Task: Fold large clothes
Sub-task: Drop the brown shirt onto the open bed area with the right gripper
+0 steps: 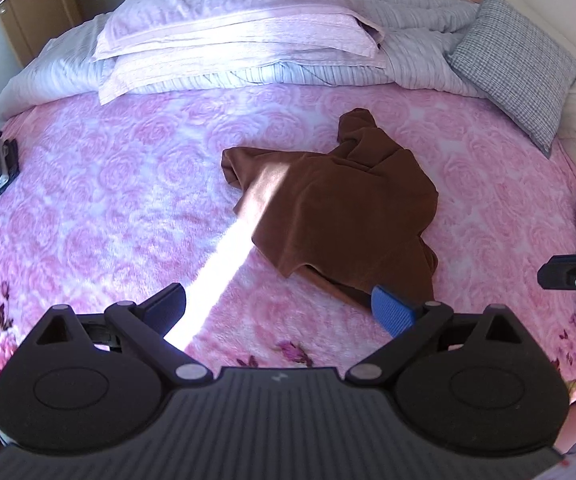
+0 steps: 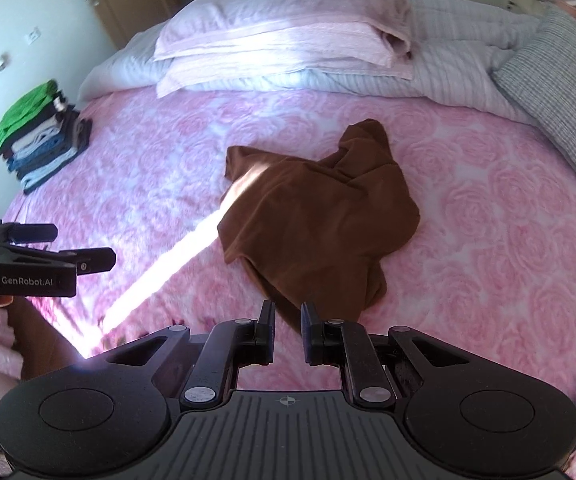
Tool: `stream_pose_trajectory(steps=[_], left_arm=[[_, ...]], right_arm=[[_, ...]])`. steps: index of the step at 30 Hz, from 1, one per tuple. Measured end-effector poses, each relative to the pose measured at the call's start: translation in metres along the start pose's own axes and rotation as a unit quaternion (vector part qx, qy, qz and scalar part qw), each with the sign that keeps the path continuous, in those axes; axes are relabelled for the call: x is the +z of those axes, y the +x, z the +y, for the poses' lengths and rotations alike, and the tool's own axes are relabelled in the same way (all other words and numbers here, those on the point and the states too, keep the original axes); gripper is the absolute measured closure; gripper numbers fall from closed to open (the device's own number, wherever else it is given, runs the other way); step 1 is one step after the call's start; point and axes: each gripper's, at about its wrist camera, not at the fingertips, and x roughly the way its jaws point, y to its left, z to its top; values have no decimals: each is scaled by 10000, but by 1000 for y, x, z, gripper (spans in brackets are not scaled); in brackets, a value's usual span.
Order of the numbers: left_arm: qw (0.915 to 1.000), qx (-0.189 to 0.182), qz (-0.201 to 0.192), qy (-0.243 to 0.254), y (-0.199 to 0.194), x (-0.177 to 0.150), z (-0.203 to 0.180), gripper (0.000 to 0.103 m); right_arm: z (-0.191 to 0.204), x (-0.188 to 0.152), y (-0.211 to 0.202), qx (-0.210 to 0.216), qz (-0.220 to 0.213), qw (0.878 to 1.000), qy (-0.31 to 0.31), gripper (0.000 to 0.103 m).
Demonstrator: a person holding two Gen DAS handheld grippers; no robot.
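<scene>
Crumpled brown cotton garment point(image 2: 319, 216) heaped on pink rose-patterned bed point(image 2: 487, 240), long axis running away from right claw point(image 2: 288, 320). Nearest hem just ahead of right claw, narrowly parted, empty. Left claw point(image 1: 280, 304) spread wide, empty, offset left.

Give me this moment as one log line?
stage: approach | garment: brown garment crumpled on bed | left gripper: open | right gripper: narrow gap, empty
</scene>
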Motion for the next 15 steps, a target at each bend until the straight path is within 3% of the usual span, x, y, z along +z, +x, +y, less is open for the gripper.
stream_pose_trajectory(steps=[9, 15], left_arm=[[9998, 116, 12, -173, -8, -7, -16, 5], [9997, 73, 63, -215, -4, -10, -2, 5]], right_arm=[[-5, -4, 12, 142, 176, 9991, -347, 93], [13, -4, 21, 153, 170, 9984, -524, 93]])
